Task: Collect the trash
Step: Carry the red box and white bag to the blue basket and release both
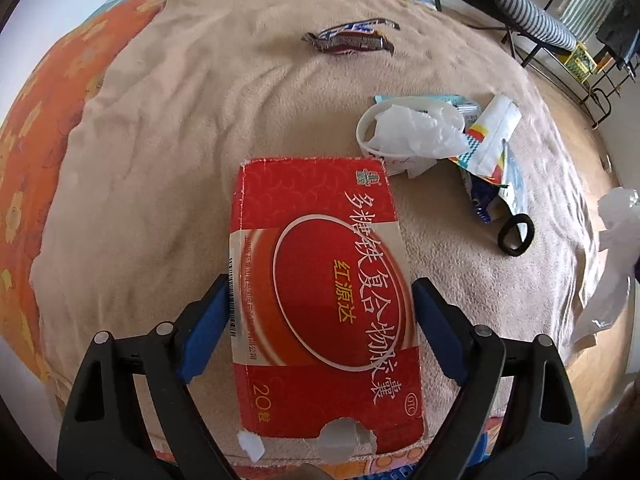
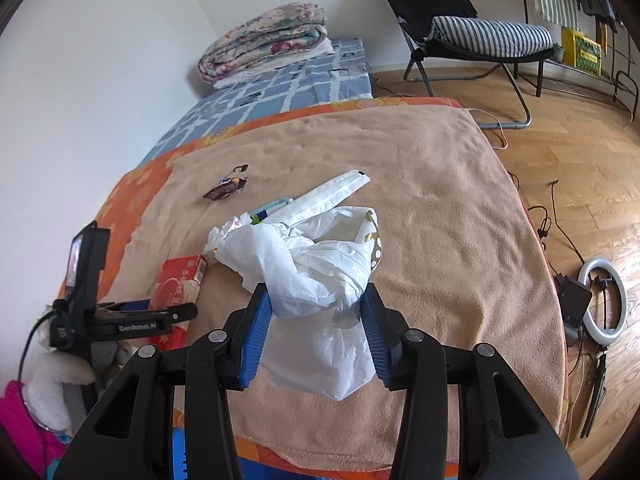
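Left gripper (image 1: 320,304): while it is pointing down at the bed, its jaws are standing wide around the red box (image 1: 320,280), pads not clearly pressing.
Right gripper (image 2: 316,320): it is pinching the white plastic bag (image 2: 316,276).
Red box: it is lying flat on the tan blanket (image 1: 160,160).

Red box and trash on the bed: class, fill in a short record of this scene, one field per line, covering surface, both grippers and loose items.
Surface: beige blanket on a bed
Left gripper: open, straddling the red box, pads apart from its sides
Right gripper: shut on the white plastic bag
Loose items: candy wrapper, paper cup with crumpled tissue, colourful packets, black hair tie
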The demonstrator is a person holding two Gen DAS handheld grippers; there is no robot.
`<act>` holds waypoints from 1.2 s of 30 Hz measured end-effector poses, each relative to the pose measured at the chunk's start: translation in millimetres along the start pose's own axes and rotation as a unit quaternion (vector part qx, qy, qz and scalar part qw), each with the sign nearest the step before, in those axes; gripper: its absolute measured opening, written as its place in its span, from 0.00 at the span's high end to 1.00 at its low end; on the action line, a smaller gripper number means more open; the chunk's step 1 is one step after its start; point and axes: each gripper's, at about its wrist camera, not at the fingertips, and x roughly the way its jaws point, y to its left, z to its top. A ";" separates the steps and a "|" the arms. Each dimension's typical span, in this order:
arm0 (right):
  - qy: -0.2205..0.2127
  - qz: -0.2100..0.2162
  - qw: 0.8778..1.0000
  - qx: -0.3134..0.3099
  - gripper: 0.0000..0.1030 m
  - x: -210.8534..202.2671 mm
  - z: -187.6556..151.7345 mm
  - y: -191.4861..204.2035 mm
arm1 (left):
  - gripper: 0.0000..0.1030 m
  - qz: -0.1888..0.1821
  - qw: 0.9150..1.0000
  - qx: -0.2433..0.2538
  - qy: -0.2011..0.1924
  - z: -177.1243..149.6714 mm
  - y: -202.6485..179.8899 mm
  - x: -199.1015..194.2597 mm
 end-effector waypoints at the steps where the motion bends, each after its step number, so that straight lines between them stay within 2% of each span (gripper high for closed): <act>1: 0.001 0.000 1.000 0.000 0.57 0.0 -1.3 0.5 | 0.12 -0.002 1.000 0.002 -0.003 -0.8 2.1 -3.7; 11: 0.019 0.004 1.000 -0.018 0.57 -1.8 -22.2 8.6 | 0.13 -0.010 0.998 0.051 -0.029 -28.4 -7.4 -36.2; 17: 0.027 0.019 0.999 -0.039 0.57 -9.5 -42.6 25.2 | 0.13 -0.042 0.995 0.085 -0.029 -60.3 -20.3 -59.2; 26: 0.031 0.050 0.996 -0.071 0.57 -28.0 -77.0 48.8 | 0.13 -0.075 0.985 0.152 -0.019 -120.8 -45.5 -80.9; 36: 0.044 0.068 0.992 -0.096 0.57 -47.4 -124.0 58.5 | 0.13 -0.085 0.978 0.188 -0.010 -172.3 -57.2 -84.1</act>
